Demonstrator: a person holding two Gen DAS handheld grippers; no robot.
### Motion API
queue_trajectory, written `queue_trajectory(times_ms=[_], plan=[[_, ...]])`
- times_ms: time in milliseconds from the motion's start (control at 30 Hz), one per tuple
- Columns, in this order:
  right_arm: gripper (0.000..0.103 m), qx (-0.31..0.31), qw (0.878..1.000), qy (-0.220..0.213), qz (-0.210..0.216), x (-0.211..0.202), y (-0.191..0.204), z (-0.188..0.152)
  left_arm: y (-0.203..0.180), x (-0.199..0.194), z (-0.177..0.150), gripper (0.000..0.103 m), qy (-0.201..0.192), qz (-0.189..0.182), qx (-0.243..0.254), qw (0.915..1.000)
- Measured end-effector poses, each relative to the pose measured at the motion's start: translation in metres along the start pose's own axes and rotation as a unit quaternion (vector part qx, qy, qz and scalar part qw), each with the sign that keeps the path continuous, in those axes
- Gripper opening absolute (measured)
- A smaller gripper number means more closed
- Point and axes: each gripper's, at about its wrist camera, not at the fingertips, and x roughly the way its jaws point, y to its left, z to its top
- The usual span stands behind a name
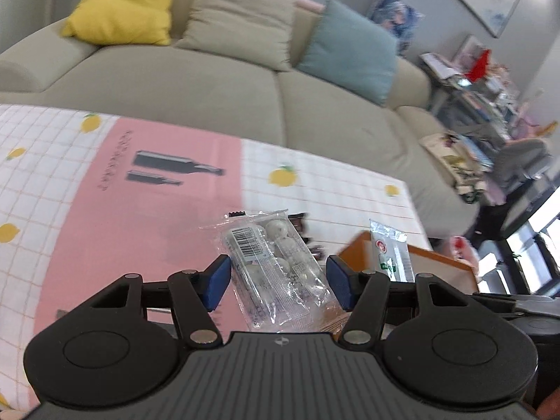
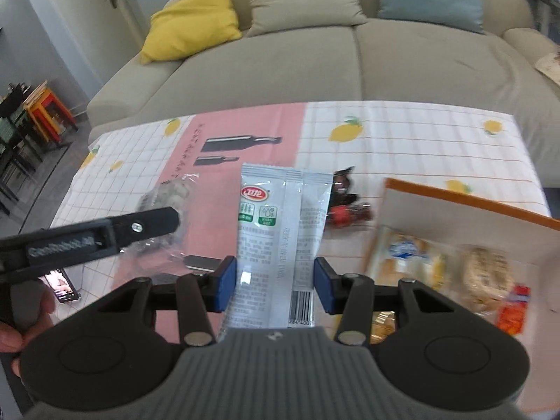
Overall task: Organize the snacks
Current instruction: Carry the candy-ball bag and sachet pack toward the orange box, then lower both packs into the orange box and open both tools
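While the right gripper (image 2: 274, 280) pinches a grey snack packet (image 2: 285, 224) upright above the table (image 2: 402, 133), the left gripper (image 1: 278, 280) carries a clear pouch of pale balls (image 1: 276, 266), probably bound for the orange-rimmed box (image 2: 472, 206) at the table's right edge, which holds wrapped biscuits (image 2: 409, 255).

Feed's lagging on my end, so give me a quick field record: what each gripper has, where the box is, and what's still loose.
left gripper: clear packet of pale round snacks between the pads, lifted; pad contact unclear
right gripper: shut on silver packet, held upright
box: orange-rimmed, right of the silver packet, several snacks inside
loose: dark-red wrappers on the tablecloth, beside the box
behind: sofa with cushions
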Motion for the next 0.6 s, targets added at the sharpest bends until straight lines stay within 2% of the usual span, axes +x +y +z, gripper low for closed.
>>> queue_trajectory(times_ms=[267,400,600], plan=[[0.047,0.04,0.998,-0.012,-0.048,-0.054,-0.065,-0.015,-0.064,0.008,-0.003,0.067,0.009,-0.058,0.043,0.9973],[0.047,0.06,0.995,-0.004,-0.082,-0.072,-0.099,-0.026,-0.097,0.021,-0.01,0.067,0.026,-0.088,0.065,0.9936],[0.046,0.094,0.99,0.013,-0.109,-0.086,-0.144,-0.046,-0.134,0.046,-0.023,0.065,0.059,-0.113,0.097,0.9871]])
